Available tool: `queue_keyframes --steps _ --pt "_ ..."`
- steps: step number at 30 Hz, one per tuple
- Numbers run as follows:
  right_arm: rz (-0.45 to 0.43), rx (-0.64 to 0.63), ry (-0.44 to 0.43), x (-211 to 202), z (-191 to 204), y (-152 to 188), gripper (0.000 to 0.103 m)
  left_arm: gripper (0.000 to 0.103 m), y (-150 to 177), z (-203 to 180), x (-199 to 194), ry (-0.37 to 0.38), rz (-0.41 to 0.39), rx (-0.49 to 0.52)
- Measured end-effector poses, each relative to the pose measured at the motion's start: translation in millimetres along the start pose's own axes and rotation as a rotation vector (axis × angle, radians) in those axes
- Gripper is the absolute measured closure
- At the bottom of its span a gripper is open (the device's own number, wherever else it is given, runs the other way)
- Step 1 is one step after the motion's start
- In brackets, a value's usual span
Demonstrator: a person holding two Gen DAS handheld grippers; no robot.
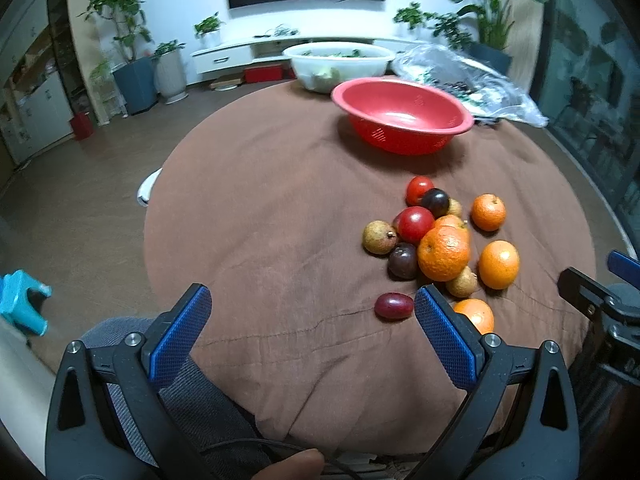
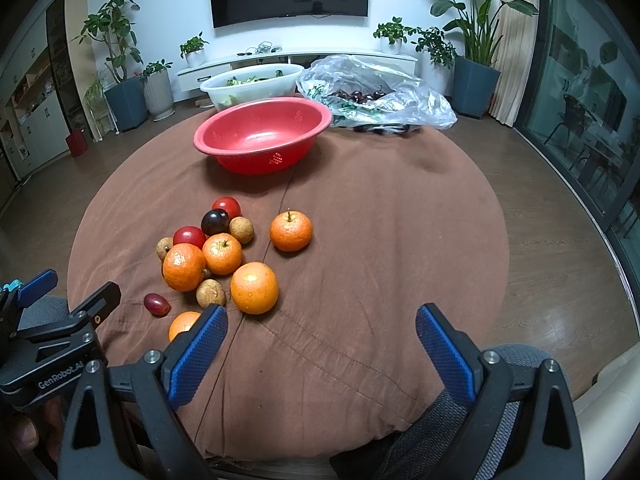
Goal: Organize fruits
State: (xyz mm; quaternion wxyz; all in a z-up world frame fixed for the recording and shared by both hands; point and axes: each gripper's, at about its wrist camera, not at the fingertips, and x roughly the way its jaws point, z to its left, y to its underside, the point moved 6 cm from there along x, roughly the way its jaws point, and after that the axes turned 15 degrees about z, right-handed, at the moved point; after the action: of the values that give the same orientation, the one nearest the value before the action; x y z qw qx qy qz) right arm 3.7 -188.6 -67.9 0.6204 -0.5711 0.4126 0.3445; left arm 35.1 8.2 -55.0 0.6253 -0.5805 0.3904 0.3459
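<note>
Fruits sit heaped at centre-left of the right wrist view, below the empty red colander; both claws, left claw and right claw, gape wide, holding nothing, so take an outlying orange first.

Soft, even indoor light falls from overhead, leaving only faint shadows under the red basket and the fruit. A small glare spot sits on the nearest orange. Both fisheye views bend strongly, with dark vignetting from 10 to 2 o'clock. The left view's far background looks slightly smeared.
</note>
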Motion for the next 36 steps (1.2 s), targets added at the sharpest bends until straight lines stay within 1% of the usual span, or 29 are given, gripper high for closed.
queue_keyframes --steps 2,3,4,5,9,11,12,14,16,19,23,24,25,26,27,28,31,36 --pt "-0.002 -0.003 -0.014 1 1 2 0.006 0.0 3 0 0 0.064 -0.006 0.035" --pt "-0.002 -0.005 -0.025 2 1 3 0.006 0.0 5 0 2 0.117 0.004 0.057" --pt "0.0 -0.006 -0.036 2 2 3 0.006 0.0 7 -1 5 0.149 0.027 0.067" --pt "0.005 -0.007 -0.053 3 3 4 0.006 0.0 10 1 8 0.161 0.047 0.069" --pt "0.019 -0.017 -0.102 6 7 8 0.006 0.0 19 1 16 0.115 0.059 0.132" --pt "0.022 -0.028 -0.128 6 10 10 0.009 0.0 22 -4 24 0.128 0.106 0.164" --pt "0.022 -0.035 -0.136 6 11 11 0.01 0.0 21 -5 25 0.132 0.115 0.176" --pt "0.023 -0.047 -0.149 6 13 12 0.011 0.0 16 -7 24 0.146 0.098 0.197" --pt "0.028 -0.053 -0.168 5 14 13 0.013 0.0 8 -15 26 0.161 0.091 0.246" --pt "0.031 -0.062 -0.176 6 14 12 0.016 0.0 -2 -23 33 0.139 0.095 0.316" --pt "0.041 -0.083 -0.191 8 15 14 0.022 0.003 -10 -32 41 0.158 0.112 0.425" --pt "0.045 -0.085 -0.196 9 15 14 0.024 0.009 -11 -34 43 0.168 0.121 0.457" --pt "0.048 -0.086 -0.198 10 16 14 0.025 0.02 -11 -37 44 0.184 0.127 0.486" --pt "0.051 -0.089 -0.2 11 16 14 0.026 0.026 -11 -40 46 0.215 0.141 0.52" --pt "0.052 -0.09 -0.201 11 16 14 0.027 0.041 -9 -42 45 0.236 0.148 0.537" --pt "0.052 -0.091 -0.202 11 17 14 0.029 0.053 -10 -43 48 0.246 0.158 0.554" --pt "0.055 -0.096 -0.208 12 18 14 0.03 0.063 -10 -45 54 0.251 0.179 0.605" --pt "0.059 -0.093 -0.212 13 17 15 0.031 0.071 -4 -55 51 0.282 0.183 0.686"
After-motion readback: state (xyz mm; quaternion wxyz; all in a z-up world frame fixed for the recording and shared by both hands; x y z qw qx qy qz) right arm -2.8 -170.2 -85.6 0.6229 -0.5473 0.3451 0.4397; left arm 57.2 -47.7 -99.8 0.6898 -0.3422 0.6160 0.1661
